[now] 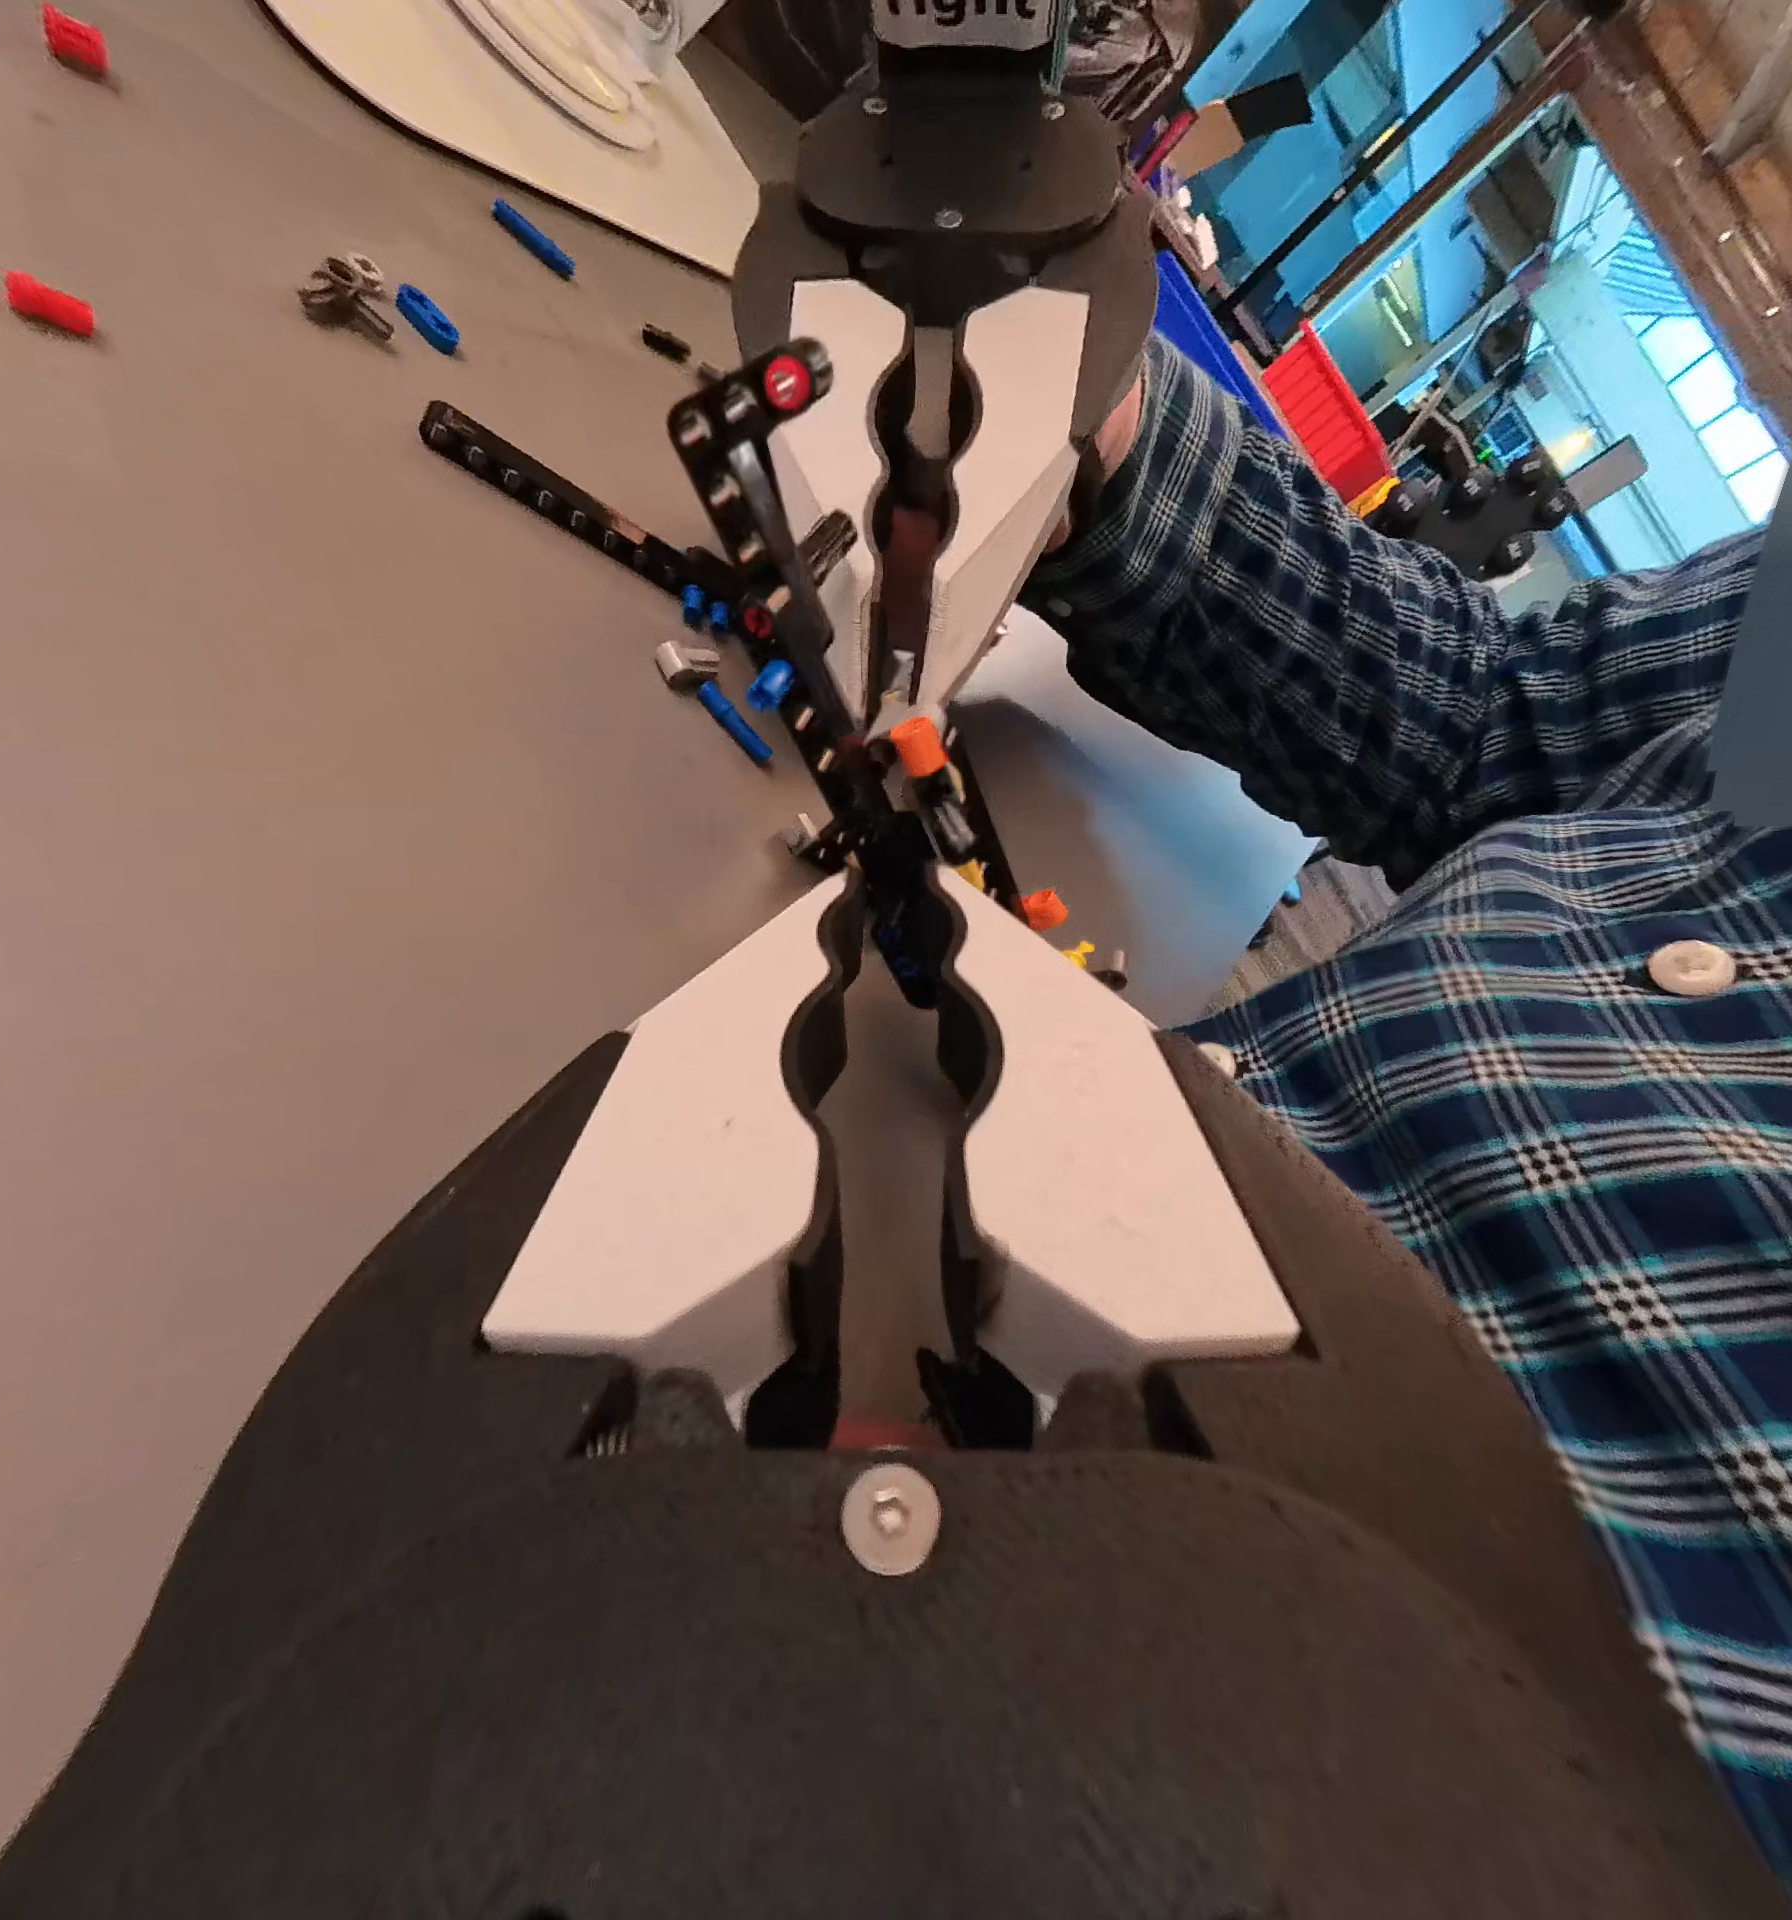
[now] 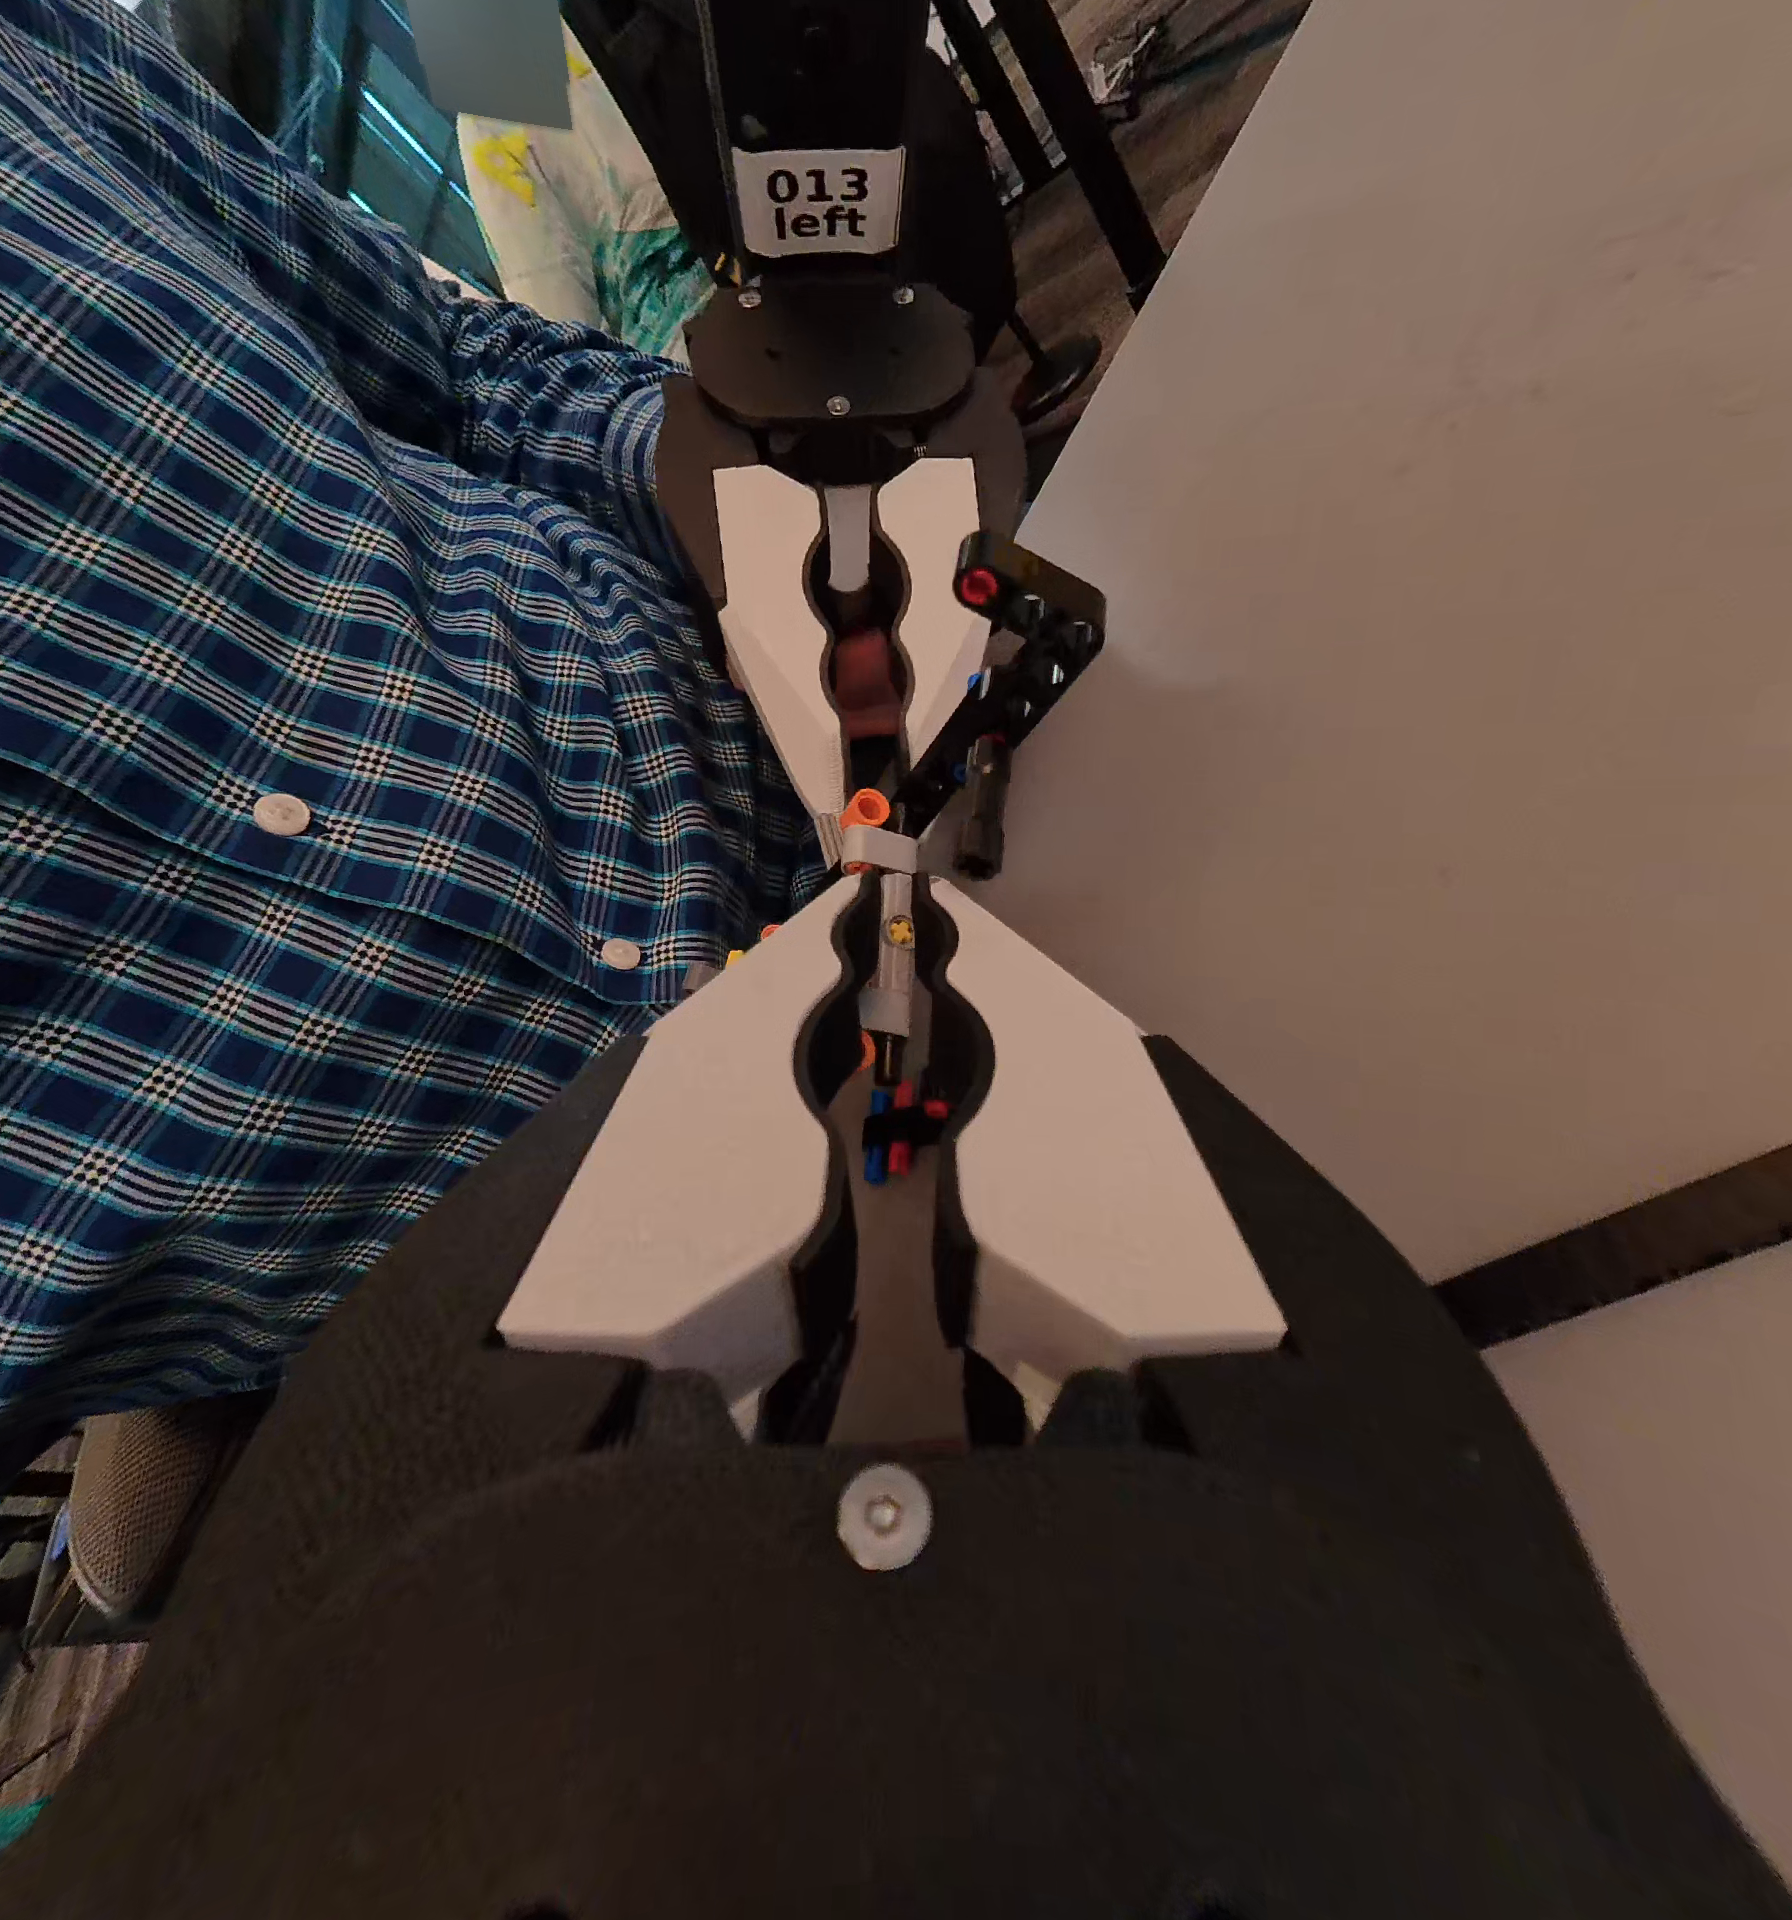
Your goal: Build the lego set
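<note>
Black lego frame (image 1: 767, 582), orange pin, apparently pinched by both claws.

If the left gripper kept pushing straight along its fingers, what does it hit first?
The left gripper is shut on the black lego assembly. Straight ahead, likely the right gripper facing it, near the orange pin; depth is unclear.
</note>
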Motion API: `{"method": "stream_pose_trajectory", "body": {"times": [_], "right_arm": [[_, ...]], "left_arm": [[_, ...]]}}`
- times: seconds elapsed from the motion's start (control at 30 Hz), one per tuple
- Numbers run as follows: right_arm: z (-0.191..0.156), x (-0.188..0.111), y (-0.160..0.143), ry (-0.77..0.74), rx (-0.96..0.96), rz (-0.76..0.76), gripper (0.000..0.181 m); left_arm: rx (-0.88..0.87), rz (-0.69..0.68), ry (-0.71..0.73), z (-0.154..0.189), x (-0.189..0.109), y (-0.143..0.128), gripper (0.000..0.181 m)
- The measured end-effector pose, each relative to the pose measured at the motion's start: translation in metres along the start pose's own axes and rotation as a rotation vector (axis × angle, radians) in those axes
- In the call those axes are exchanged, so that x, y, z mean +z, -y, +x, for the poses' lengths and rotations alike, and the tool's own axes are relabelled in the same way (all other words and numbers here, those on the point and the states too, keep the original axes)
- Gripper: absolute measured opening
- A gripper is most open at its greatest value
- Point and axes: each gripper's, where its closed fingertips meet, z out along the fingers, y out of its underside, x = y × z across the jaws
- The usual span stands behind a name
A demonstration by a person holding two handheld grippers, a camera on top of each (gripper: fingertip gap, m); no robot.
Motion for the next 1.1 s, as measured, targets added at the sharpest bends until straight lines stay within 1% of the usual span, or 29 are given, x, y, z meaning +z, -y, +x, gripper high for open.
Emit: {"method": "stream_pose_trajectory", "body": {"times": [0.17, 0.3, 0.37, 0.47, 0.53, 0.6, 0.67, 0.77, 0.83, 0.93, 1.0, 1.1], "right_arm": [[-0.001, 0.000, 0.000, 0.002, -0.007, 0.000, 0.004], [0.000, 0.001, 0.000, -0.002, -0.013, -0.008, 0.004], [0.001, 0.002, 0.000, -0.006, -0.016, -0.013, 0.004], [0.001, 0.002, -0.001, -0.011, -0.021, -0.016, 0.004], [0.001, 0.002, -0.001, -0.011, -0.025, -0.014, 0.004], [0.002, 0.002, -0.002, -0.020, -0.026, -0.020, 0.004], [0.003, 0.003, -0.002, -0.028, -0.032, -0.032, 0.004], [0.004, 0.003, -0.003, -0.040, -0.046, -0.055, 0.004], [0.006, 0.003, -0.005, -0.054, -0.049, -0.072, 0.004], [0.006, 0.002, -0.006, -0.055, -0.049, -0.073, 0.004], [0.005, 0.002, -0.006, -0.052, -0.050, -0.069, 0.004], [0.005, 0.004, -0.005, -0.050, -0.054, -0.068, 0.004]], "left_arm": [[-0.016, 0.012, 0.011, 0.002, 0.004, 0.005, 0.016], [-0.005, -0.004, 0.046, 0.004, 0.010, 0.009, 0.038], [0.000, -0.011, 0.063, 0.003, 0.013, 0.010, 0.041], [0.032, -0.040, 0.085, 0.002, 0.018, 0.006, 0.041], [0.020, -0.038, 0.077, 0.003, 0.016, 0.007, 0.039], [0.015, -0.033, 0.101, -0.003, 0.011, 0.004, 0.040], [0.007, -0.032, 0.099, -0.003, 0.009, 0.002, 0.034], [0.007, -0.037, 0.095, -0.002, 0.010, 0.001, 0.031], [-0.005, -0.045, 0.101, -0.003, 0.012, 0.001, 0.032], [-0.016, -0.063, 0.129, -0.005, 0.018, 0.002, 0.048], [-0.006, -0.097, 0.160, -0.006, 0.024, 0.001, 0.066], [0.000, -0.125, 0.179, -0.008, 0.029, 0.000, 0.073]]}}
